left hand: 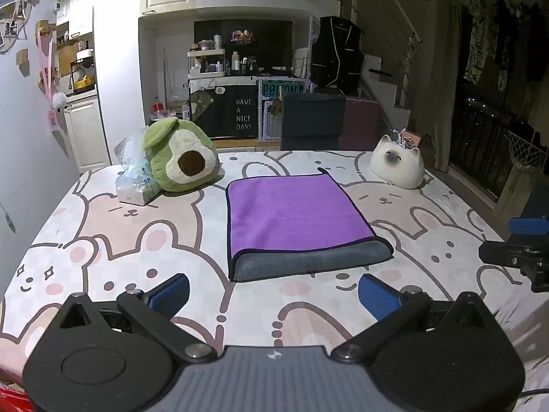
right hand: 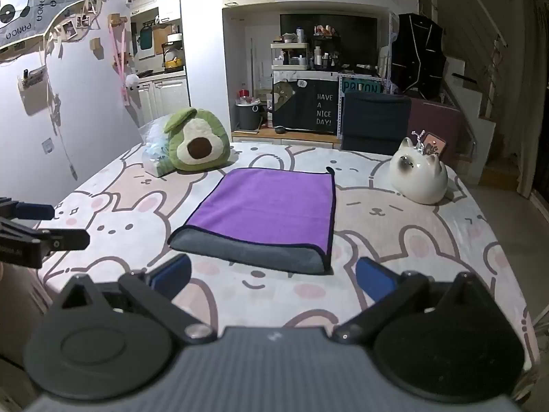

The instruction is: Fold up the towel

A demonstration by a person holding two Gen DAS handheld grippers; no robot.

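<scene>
Towel [left hand: 295, 219] lies flat mid-table, purple face up over a grey under-layer whose strip shows along the near edge, so we judge it already folded once, with that near edge running left to right across our reach. We hold both grippers back at the table's near side with nothing in them, left gripper [left hand: 272, 297] and right gripper [right hand: 272, 281] spread wide, the towel straight ahead and about equally near each. Around it the bunny-print cloth [left hand: 137, 247] carries an avocado plush [left hand: 180, 154], a tissue pack [left hand: 135, 185] and a cat figure [left hand: 398, 166], with kitchen shelves and stairs behind.
</scene>
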